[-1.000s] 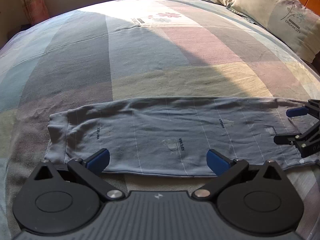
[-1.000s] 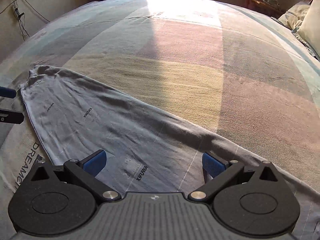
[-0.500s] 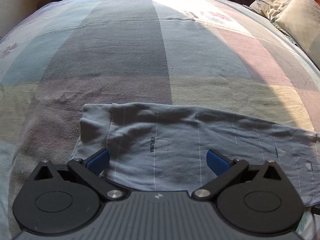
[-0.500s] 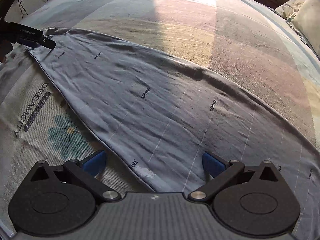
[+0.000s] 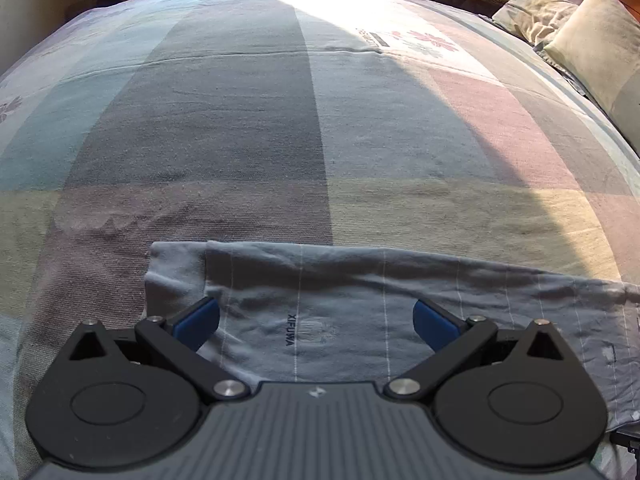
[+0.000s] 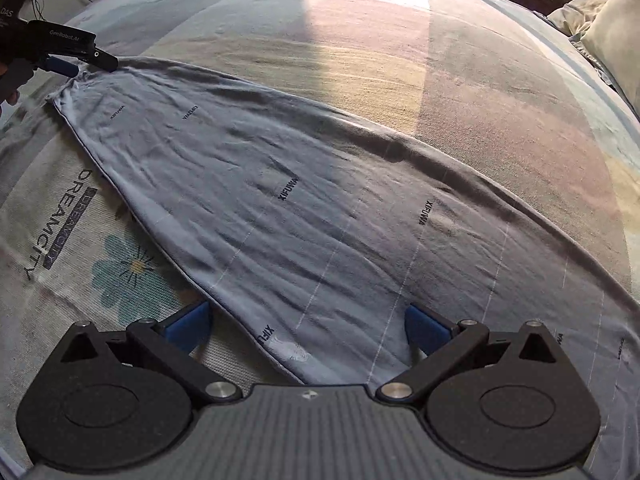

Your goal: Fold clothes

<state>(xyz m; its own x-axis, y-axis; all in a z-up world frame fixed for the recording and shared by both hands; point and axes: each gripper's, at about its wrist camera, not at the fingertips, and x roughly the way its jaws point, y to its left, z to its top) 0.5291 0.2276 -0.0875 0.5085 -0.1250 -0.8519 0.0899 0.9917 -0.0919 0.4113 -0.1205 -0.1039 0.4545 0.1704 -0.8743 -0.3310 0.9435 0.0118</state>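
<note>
Flat on the patchwork bedspread, the long grey-blue garment runs lengthwise from left gripper to right gripper, its narrow end toward the left one, both grippers spread wide over the cloth, gripping nothing.

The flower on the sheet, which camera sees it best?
The right wrist view. The blue flower sits close and whole on the sheet, beside the grey garment. The left wrist view shows only small, far pink flowers near the pillows, and part of one at the left edge.
</note>
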